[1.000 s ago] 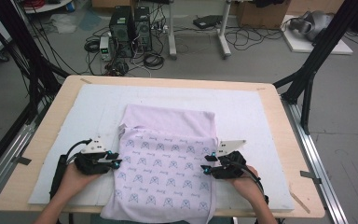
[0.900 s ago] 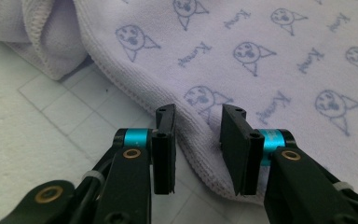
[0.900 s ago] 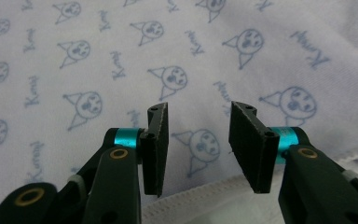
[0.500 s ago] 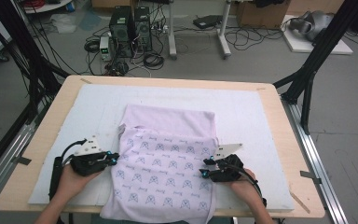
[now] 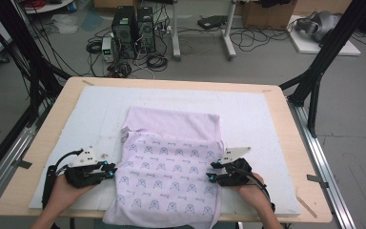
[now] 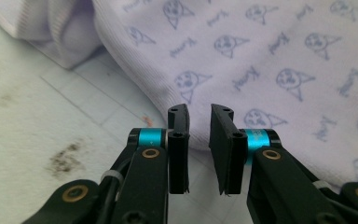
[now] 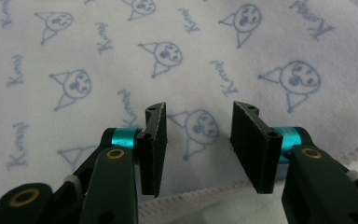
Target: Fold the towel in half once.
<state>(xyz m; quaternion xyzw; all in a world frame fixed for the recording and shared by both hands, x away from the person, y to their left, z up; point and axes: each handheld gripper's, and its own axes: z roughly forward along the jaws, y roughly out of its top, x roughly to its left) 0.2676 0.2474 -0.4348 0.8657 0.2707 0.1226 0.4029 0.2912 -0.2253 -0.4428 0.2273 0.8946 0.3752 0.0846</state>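
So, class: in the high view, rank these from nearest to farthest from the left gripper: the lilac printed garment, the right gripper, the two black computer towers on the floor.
1. Lilac printed garment: right beside the left gripper, at its edge.
2. Right gripper: across the garment, at its other side.
3. Two black computer towers: on the floor beyond the table's far edge.

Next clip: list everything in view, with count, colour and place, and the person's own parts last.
garment: 1, pale lilac with blue print, folded, mid-table, near edge overhanging.
mat: 1, white, stained, covering the tabletop.
table: 1, light wood.
computer towers: 2, black, on the floor beyond the table.
cables: many, black, across the floor.
hands: 2, at the near edge.
left tongs: black, jaws just opening, a narrow gap, over the garment's edge.
right tongs: black, open above the print.
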